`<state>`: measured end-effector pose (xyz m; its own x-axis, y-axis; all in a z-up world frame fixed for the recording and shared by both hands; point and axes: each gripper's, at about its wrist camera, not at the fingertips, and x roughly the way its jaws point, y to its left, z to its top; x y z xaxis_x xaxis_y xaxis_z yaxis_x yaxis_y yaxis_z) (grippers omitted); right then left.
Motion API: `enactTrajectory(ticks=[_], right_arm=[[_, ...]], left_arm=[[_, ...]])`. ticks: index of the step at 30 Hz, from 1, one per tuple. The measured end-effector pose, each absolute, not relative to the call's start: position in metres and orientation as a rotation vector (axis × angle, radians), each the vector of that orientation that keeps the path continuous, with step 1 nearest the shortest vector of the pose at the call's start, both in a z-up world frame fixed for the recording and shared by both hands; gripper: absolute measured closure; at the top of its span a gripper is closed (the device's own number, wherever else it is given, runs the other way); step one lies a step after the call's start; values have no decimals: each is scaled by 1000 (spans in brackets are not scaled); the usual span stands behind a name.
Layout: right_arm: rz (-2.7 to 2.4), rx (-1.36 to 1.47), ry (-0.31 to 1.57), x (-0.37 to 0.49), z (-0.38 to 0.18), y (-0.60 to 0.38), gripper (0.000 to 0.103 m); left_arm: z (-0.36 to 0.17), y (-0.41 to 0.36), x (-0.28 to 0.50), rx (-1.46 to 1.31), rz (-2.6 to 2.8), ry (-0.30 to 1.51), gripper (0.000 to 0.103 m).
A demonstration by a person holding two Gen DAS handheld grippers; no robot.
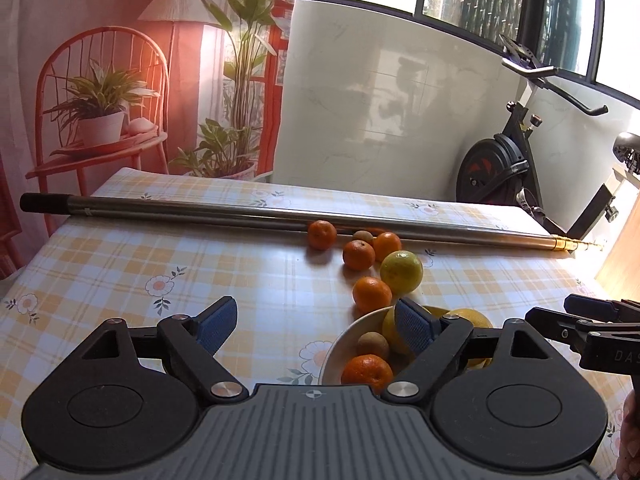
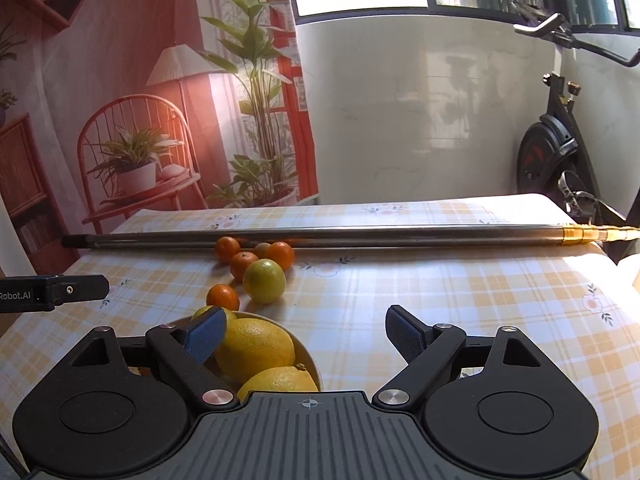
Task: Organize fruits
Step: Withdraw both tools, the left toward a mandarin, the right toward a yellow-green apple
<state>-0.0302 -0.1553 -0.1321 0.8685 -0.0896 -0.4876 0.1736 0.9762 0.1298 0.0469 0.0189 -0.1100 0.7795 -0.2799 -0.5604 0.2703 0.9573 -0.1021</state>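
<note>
A: Two grippers up, both empty. L wrist view first: left gripper (image 1: 316, 326) jaws spread wide, nothing btwn the blue pads (image 1: 214, 330). It hangs over the checked tablecloth (image 1: 120, 264), just left of the white bowl (image 1: 340, 348).

B: Bowl contents?

A: From L view: one mandarin (image 1: 366, 374) at the front, a small brown fruit (image 1: 373, 345) behind it, yellow citrus (image 1: 394, 330) partly hidden by the R pad. Loose fruit beyond the bowl: mandarin (image 1: 372, 294) just past the rim, a yellow-green orange (image 1: 401, 272) touching it, then three more mandarins (image 1: 322, 235) and a small brownish fruit (image 1: 363, 236) near the metal pole (image 1: 240, 214) lying across the table. Right gripper's tip (image 1: 580, 320) pokes in at the R edge.

B: R wrist view?

A: Right gripper (image 2: 306, 338) also wide open, holding nothing. It sits over bare cloth right of the bowl (image 2: 308, 354); its L pad (image 2: 206, 338) overlaps the bowl. Two large lemons (image 2: 256, 348) show inside. Same loose cluster behind, big yellow-green orange (image 2: 265, 281) in front, pole (image 2: 320, 236) past it.

B: Background?

A: Exercise bike (image 2: 560, 152) far R, printed backdrop (image 2: 140, 100) w/ chair and plants on L.
</note>
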Motion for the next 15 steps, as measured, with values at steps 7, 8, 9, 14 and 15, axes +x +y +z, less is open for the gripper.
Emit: enactTrajectory(ticks=[7, 8, 9, 14, 15], right_arm=[[-111, 149, 478, -3, -103, -174, 17], [-100, 151, 483, 2, -101, -176, 17], [-91, 156, 488, 7, -98, -178, 16], [-89, 149, 499, 28, -92, -185, 15], [-88, 146, 506, 32, -91, -186, 15]], left_arm=[[-75, 28, 76, -11, -278, 581, 15], [-71, 29, 81, -17, -282, 580, 15], [-69, 30, 84, -21, -288, 580, 15], [-64, 25, 99, 23, -304, 574, 15], [-65, 22, 102, 36, -312, 573, 15]])
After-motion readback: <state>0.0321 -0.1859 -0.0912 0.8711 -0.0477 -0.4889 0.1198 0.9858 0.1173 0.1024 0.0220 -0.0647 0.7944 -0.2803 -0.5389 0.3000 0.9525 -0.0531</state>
